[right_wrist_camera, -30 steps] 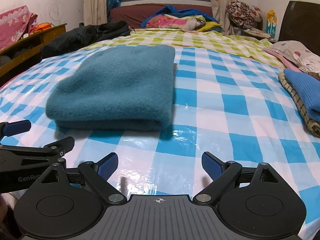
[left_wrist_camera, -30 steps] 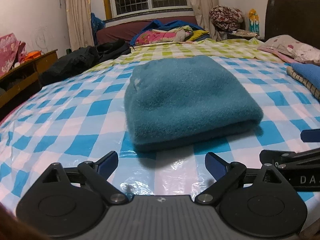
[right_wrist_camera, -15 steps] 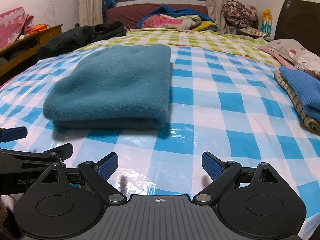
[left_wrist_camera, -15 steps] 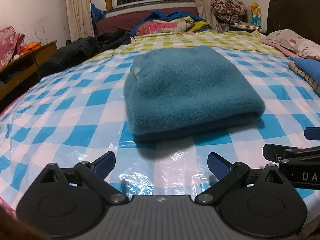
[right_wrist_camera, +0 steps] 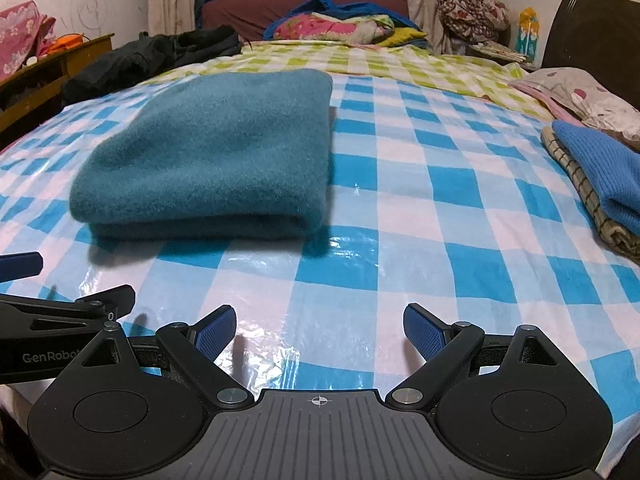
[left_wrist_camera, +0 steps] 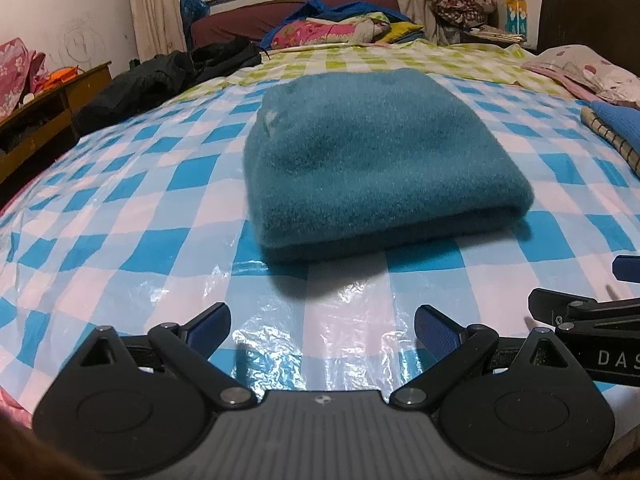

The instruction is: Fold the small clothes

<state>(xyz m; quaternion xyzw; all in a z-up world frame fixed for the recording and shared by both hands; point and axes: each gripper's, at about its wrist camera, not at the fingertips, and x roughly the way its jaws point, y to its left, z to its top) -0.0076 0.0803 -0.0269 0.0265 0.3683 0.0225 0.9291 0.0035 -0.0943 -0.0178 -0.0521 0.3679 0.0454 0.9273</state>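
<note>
A teal fleece garment (left_wrist_camera: 372, 160) lies folded flat on the blue-and-white checked plastic sheet (left_wrist_camera: 120, 208) that covers the bed. It also shows in the right wrist view (right_wrist_camera: 216, 156), to the left. My left gripper (left_wrist_camera: 323, 326) is open and empty, low over the sheet just in front of the garment's near folded edge. My right gripper (right_wrist_camera: 319, 328) is open and empty, in front of the garment's right corner. Each gripper shows at the edge of the other's view.
A folded blue garment on a checked cloth (right_wrist_camera: 592, 176) lies at the right. A black jacket (left_wrist_camera: 160, 76) lies at the far left. Pillows (right_wrist_camera: 588, 96) sit at the right and heaped bedding (right_wrist_camera: 344, 24) at the back. A wooden cabinet (left_wrist_camera: 48, 108) stands left.
Both grippers have lowered and tilted slightly; the garment sits a little lower and nearer in both views. The garment itself has not moved. Both grippers stay open.
</note>
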